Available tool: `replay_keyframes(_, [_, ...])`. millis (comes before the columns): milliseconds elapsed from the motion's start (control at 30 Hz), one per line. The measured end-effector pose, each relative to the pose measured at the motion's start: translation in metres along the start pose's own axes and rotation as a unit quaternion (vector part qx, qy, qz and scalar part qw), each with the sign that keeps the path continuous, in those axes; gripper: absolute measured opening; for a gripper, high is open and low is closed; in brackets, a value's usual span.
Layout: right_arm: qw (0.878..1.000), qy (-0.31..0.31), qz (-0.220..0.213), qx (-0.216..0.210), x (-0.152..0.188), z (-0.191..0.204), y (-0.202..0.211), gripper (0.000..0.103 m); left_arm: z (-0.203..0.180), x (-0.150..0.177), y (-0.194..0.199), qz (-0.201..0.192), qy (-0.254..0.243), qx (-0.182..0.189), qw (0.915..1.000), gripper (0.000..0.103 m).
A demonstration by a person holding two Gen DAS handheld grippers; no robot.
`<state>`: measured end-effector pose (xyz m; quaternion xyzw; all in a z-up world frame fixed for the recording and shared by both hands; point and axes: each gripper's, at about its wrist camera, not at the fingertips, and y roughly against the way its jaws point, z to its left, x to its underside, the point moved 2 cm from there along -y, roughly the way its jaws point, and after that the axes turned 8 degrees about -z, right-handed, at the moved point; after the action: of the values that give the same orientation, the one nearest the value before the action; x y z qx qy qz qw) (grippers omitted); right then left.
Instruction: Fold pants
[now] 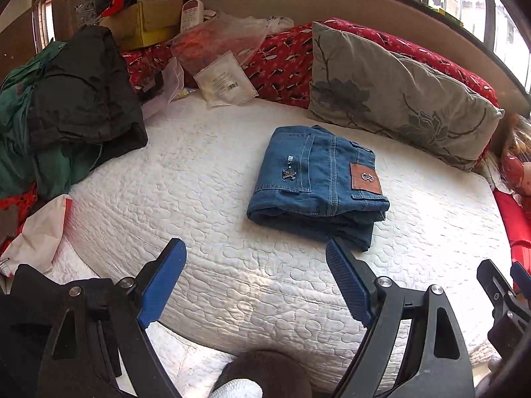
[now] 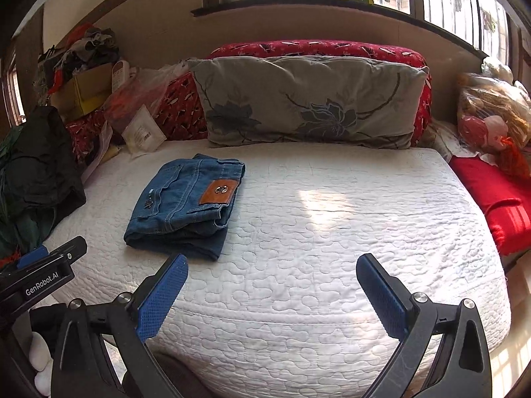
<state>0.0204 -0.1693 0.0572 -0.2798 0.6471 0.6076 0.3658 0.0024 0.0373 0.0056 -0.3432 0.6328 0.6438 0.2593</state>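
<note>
The blue jeans point(image 1: 315, 182) lie folded into a compact stack on the white quilted mattress point(image 1: 205, 179), with the brown leather patch and a back pocket facing up. My left gripper point(image 1: 255, 248) hangs open just in front of the stack, nothing between its blue pads; its right pad reaches the stack's near corner. In the right wrist view the jeans point(image 2: 186, 199) sit left of centre. My right gripper point(image 2: 272, 265) is open over bare mattress point(image 2: 332, 232), to the right of the stack's near corner. The left gripper's body point(image 2: 43, 272) shows at the left edge.
A grey flowered pillow point(image 2: 305, 102) leans on a red patterned cushion point(image 2: 315, 48) at the back. Dark and green clothes point(image 1: 66, 99) are heaped at the left, with plastic bags point(image 1: 219, 56) and a cardboard box point(image 1: 149, 23) behind. A red blanket point(image 2: 491, 199) and a doll point(image 2: 491, 129) lie at the right.
</note>
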Motion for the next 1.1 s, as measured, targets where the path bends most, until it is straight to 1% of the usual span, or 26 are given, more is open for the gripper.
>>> replay_keyframes(167, [1.000,0.004,0.003,0.016,0.007,-0.008,0.000,0.102,-0.008,0.001,-0.004,0.004,-0.007,0.010,0.9999,0.087])
replay_keyframes(333, [1.000,0.002,0.011,0.019,0.010,-0.010,-0.003,0.102,-0.017,0.005,-0.005,0.011,-0.016,0.026,0.9995,0.087])
replay_keyframes(600, [1.000,0.000,0.021,0.020,0.012,-0.012,-0.007,0.102,-0.023,0.008,-0.003,0.010,-0.032,0.039,0.9987,0.087])
replay_keyframes(867, [0.999,-0.006,0.027,0.020,0.012,-0.016,-0.011,0.102,-0.029,0.006,-0.006,0.018,-0.040,0.042,0.9981,0.087])
replay_keyframes(1100, [0.999,-0.008,0.031,0.020,0.012,-0.018,-0.011,0.102,-0.029,0.009,-0.004,0.015,-0.045,0.044,0.9979,0.087])
